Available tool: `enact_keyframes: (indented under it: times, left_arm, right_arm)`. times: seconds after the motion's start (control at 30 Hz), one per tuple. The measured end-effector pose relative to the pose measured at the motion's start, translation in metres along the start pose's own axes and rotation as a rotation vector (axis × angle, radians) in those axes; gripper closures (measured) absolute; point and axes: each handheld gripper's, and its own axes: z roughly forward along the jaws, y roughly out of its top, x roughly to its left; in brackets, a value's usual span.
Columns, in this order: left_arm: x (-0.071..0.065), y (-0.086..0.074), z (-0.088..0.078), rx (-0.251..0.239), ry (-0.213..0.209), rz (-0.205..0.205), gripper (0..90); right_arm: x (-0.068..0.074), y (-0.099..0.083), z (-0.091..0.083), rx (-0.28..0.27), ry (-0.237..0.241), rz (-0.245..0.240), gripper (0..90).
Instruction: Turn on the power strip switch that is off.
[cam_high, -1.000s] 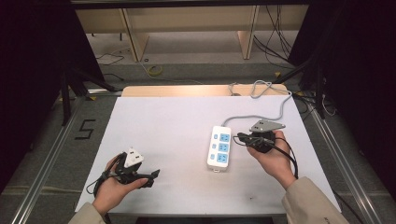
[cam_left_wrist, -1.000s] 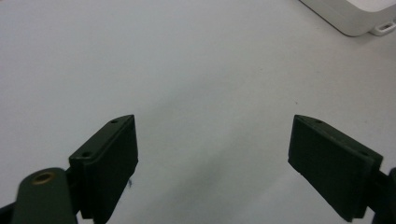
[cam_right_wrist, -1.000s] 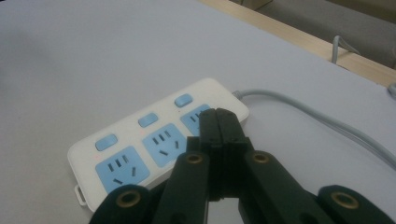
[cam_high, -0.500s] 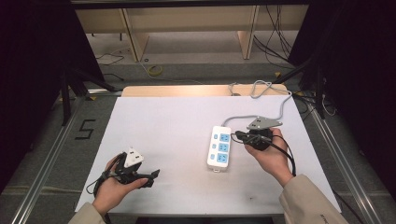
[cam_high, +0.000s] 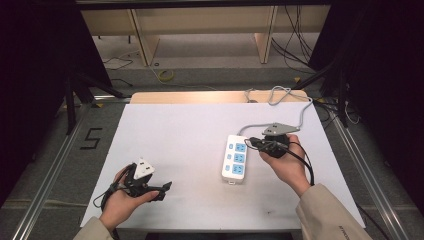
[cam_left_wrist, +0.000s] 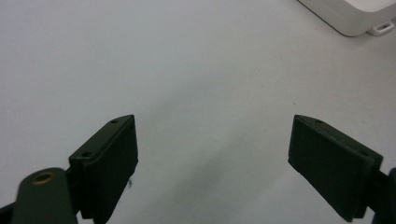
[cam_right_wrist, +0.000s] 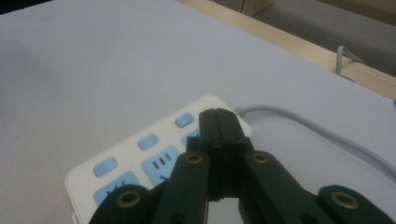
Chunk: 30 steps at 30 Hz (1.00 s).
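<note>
Beige sleeves (cam_high: 330, 215), black jaws, brass screws

Setting appeared to be a lab or test bay, not a home. White-covered table (cam_high: 180, 150) stood at centre on a grey floor. Metal floor rails (cam_high: 47, 175) ran along it at 9 and 3 o'clock. A "5" marking (cam_high: 91, 138) sat on the floor at 9 o'clock. Black curtains (cam_high: 35, 60) hung at 10 and 2 o'clock. Loose cables (cam_high: 292, 47) and wooden shelving (cam_high: 200, 22) lay at 12 o'clock.
</note>
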Motion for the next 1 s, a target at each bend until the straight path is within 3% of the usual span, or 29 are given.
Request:
enact_keyframes:
  times: [1.0]
  left_arm:
    - [0.0,0.0,-0.001,-0.007,0.001,-0.009,15.5]
  right_arm:
    - [0.002,0.012,0.019,0.033,0.017,-0.004,90.0]
